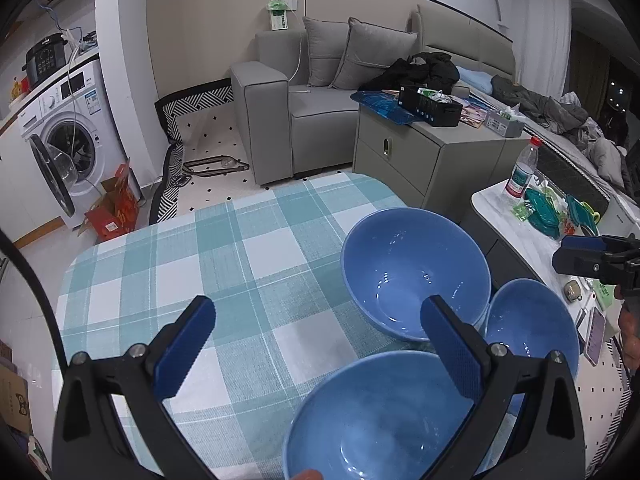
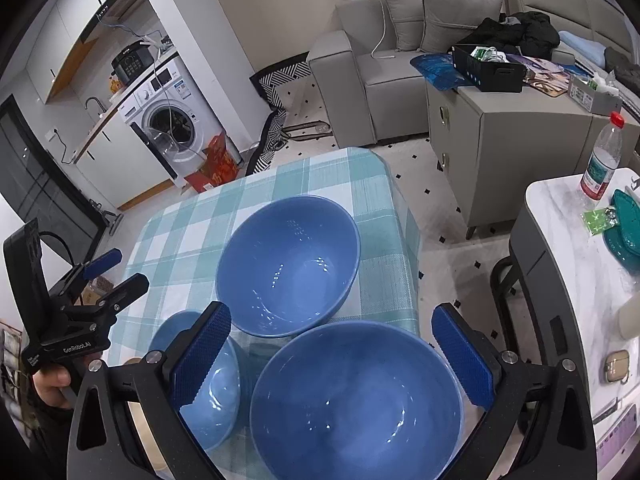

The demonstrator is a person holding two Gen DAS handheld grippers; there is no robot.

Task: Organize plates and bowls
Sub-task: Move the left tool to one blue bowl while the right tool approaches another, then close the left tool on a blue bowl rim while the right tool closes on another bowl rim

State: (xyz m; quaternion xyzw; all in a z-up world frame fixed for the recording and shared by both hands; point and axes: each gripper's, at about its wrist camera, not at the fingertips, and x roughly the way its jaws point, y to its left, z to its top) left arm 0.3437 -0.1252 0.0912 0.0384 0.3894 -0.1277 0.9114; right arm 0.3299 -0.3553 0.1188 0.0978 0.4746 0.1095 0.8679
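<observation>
Three empty blue bowls stand close together on the teal-checked tablecloth (image 1: 192,280). In the left wrist view the far bowl (image 1: 416,272) sits ahead, a second bowl (image 1: 532,320) lies to its right, and the near bowl (image 1: 376,420) is under my right finger. My left gripper (image 1: 316,320) is open above the cloth, holding nothing. In the right wrist view my right gripper (image 2: 330,320) is open over the near bowl (image 2: 356,400), with the far bowl (image 2: 288,264) ahead and a third bowl (image 2: 208,380) behind its left finger. The left gripper (image 2: 114,274) shows at the left.
A white side table (image 2: 560,240) to the right carries a plastic bottle (image 2: 602,160) and teal dishes (image 2: 626,232). A grey cabinet (image 1: 420,160) and sofa (image 1: 304,120) stand beyond the table. A washing machine (image 1: 68,136) is at the far left. The right gripper (image 1: 580,256) shows at the right edge.
</observation>
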